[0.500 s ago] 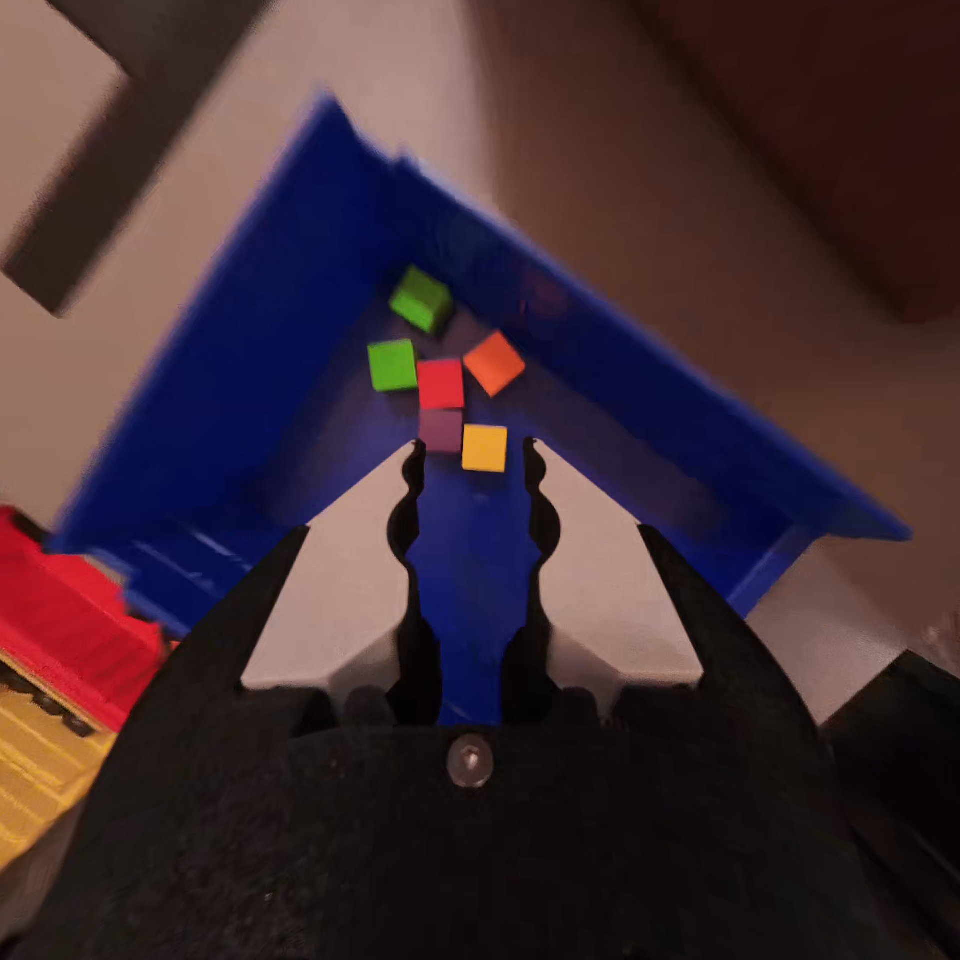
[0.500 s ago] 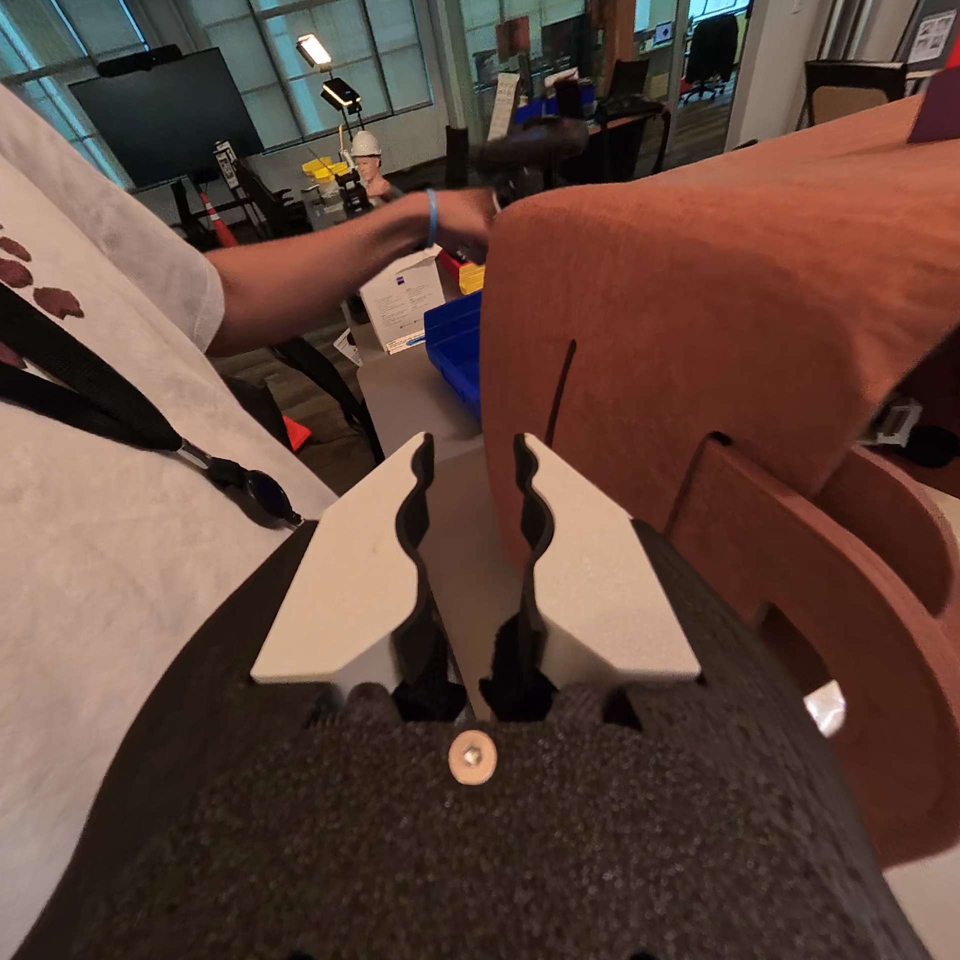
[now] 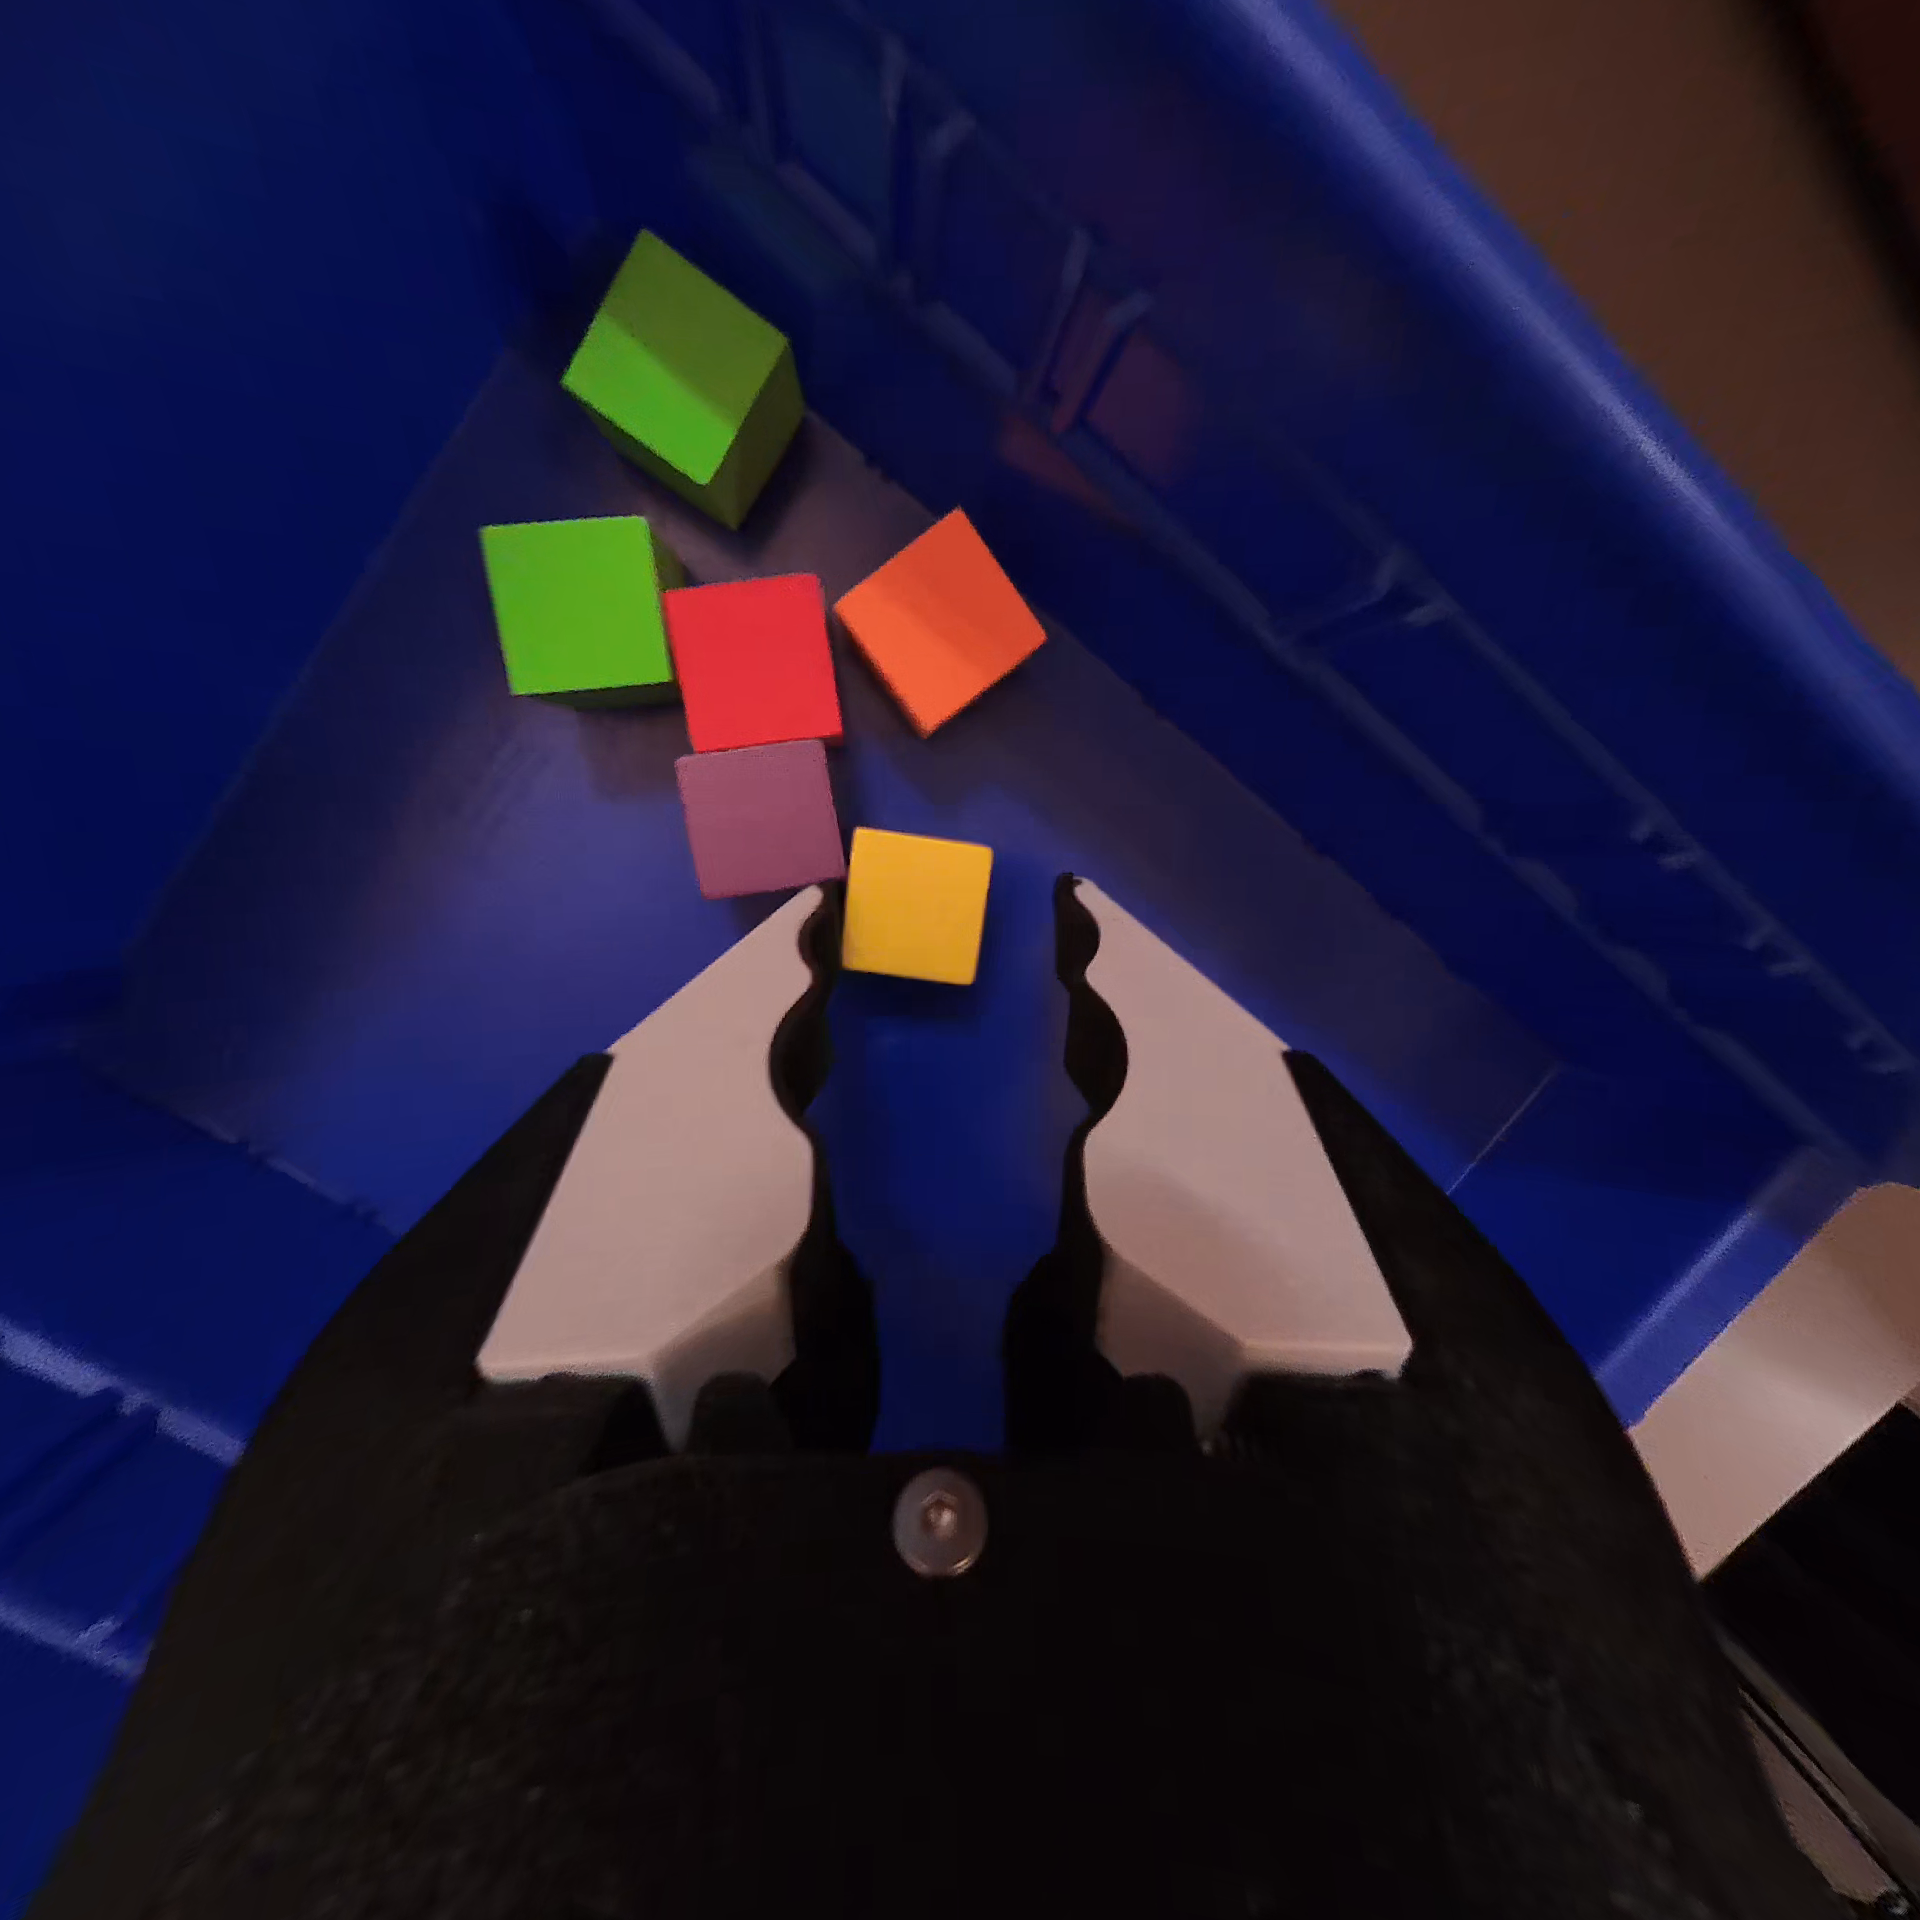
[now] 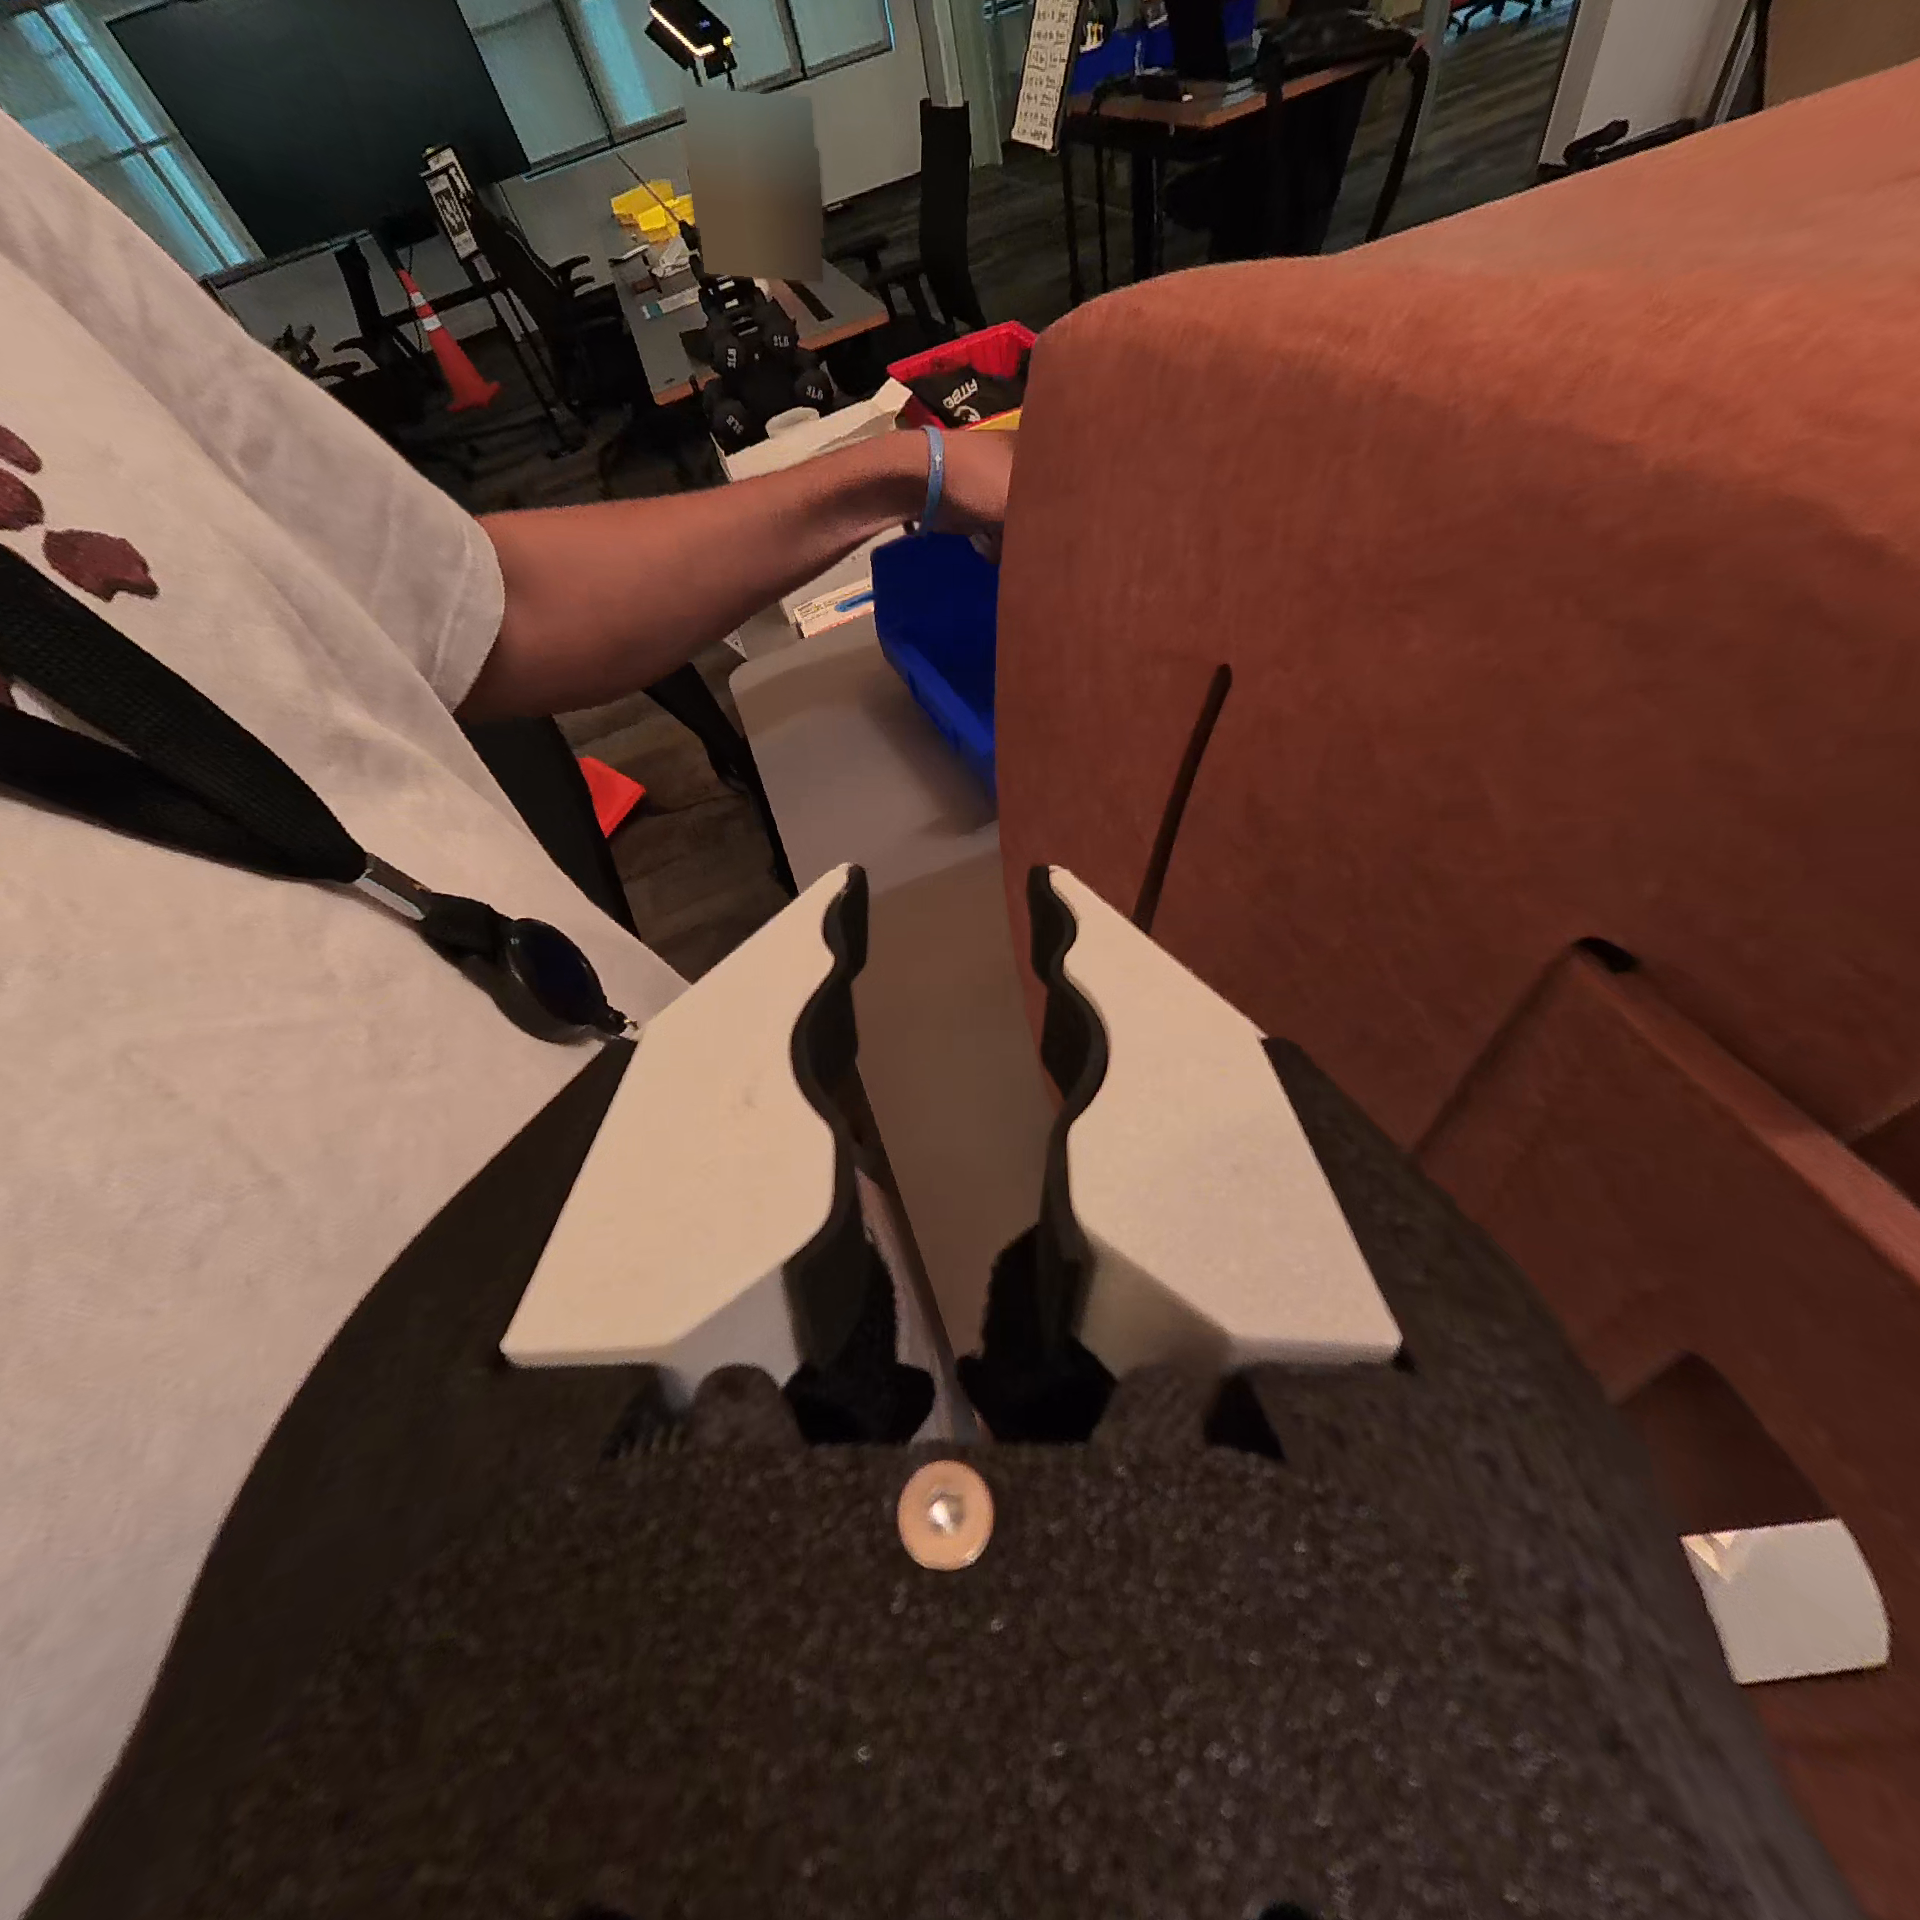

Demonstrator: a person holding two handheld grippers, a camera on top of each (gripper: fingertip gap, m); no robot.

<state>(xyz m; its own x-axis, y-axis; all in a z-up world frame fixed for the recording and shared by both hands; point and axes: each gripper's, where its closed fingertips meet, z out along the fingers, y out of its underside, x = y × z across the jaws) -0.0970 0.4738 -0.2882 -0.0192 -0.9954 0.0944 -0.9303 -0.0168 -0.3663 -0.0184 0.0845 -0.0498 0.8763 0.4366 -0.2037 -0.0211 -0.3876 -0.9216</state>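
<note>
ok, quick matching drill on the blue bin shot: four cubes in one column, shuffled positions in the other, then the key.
Things, all in the blue bin:
1. yellow cube
2. purple cube
3. orange cube
4. red cube

Places:
A. between the purple cube and the nearer green cube
B. close to the bin wall, right of the red cube
C. in the gap of the open left gripper, at its fingertips
D. just beyond the tip of the gripper's left finger

Pairs: 1-C, 2-D, 3-B, 4-A
</note>
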